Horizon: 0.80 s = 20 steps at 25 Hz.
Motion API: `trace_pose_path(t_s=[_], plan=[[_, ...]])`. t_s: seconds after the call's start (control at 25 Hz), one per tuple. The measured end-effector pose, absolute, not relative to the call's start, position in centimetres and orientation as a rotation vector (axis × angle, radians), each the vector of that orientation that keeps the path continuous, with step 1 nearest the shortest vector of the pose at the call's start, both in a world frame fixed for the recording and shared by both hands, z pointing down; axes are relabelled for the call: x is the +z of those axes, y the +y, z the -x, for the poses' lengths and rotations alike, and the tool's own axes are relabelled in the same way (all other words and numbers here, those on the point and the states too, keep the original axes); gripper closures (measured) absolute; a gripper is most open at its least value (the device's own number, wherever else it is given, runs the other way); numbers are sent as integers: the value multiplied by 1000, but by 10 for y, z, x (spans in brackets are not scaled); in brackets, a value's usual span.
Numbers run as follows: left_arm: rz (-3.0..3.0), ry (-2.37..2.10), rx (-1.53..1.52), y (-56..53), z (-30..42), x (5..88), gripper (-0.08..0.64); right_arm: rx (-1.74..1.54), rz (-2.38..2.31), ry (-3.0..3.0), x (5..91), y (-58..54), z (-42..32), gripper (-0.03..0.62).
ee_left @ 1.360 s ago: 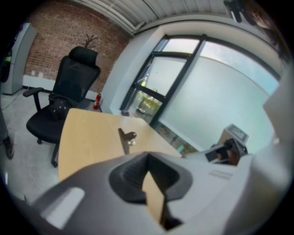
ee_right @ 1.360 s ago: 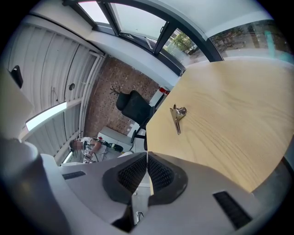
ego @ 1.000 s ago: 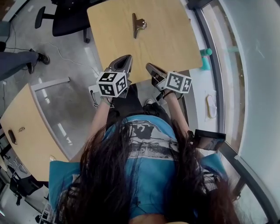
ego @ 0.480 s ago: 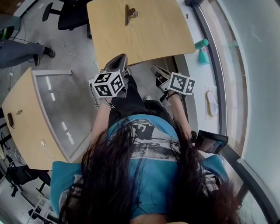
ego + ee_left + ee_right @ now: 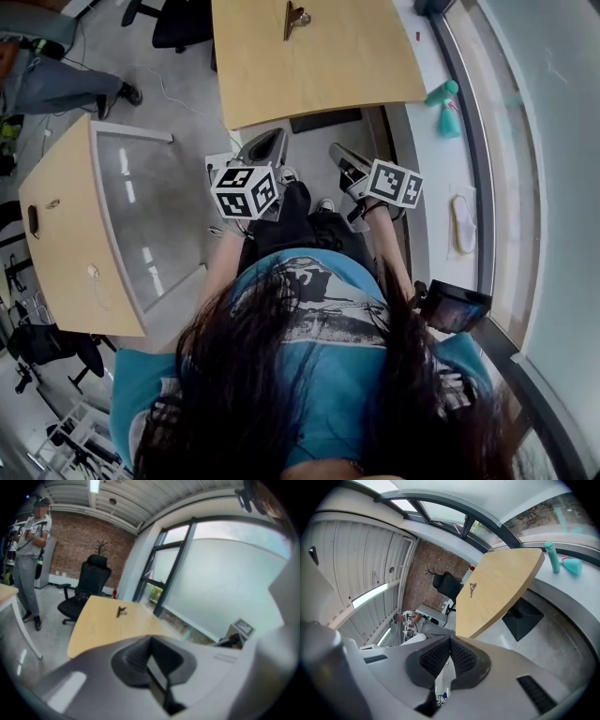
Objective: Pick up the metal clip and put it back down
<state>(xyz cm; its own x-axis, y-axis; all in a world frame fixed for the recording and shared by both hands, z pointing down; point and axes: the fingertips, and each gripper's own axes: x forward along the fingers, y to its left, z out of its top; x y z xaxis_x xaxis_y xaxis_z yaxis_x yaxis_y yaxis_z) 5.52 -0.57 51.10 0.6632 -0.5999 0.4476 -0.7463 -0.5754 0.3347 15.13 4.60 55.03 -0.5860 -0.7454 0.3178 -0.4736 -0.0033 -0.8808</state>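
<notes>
The metal clip [image 5: 295,19] lies on the far part of the wooden table [image 5: 356,75], at the top of the head view. It shows small and distant as the clip [image 5: 121,611] in the left gripper view and as the clip [image 5: 472,589] in the right gripper view. My left gripper [image 5: 265,148] and right gripper [image 5: 339,157] hang over the floor, short of the table's near edge. Both have their jaws pressed together with nothing between them.
A second wooden desk [image 5: 66,234] stands at the left. A black office chair [image 5: 86,595] is beyond the table, and a person [image 5: 29,559] stands at the far left. A teal bottle [image 5: 442,92] rests on the window ledge at the right.
Both grippers have drawn back from the table's near edge and now hang over the floor. The table and clip sit farther off in the head view.
</notes>
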Motion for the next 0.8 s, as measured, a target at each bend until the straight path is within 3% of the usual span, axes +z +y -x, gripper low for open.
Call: trace_pose_path(t_s=[0.52, 0.8], plan=[[-2372, -1009, 432, 48, -19, 513, 558, -1690, 1232, 2091, 549, 78, -91, 578], [-2391, -993, 416, 70, 36, 507, 558, -1670, 1250, 2127, 539, 92, -33, 578]])
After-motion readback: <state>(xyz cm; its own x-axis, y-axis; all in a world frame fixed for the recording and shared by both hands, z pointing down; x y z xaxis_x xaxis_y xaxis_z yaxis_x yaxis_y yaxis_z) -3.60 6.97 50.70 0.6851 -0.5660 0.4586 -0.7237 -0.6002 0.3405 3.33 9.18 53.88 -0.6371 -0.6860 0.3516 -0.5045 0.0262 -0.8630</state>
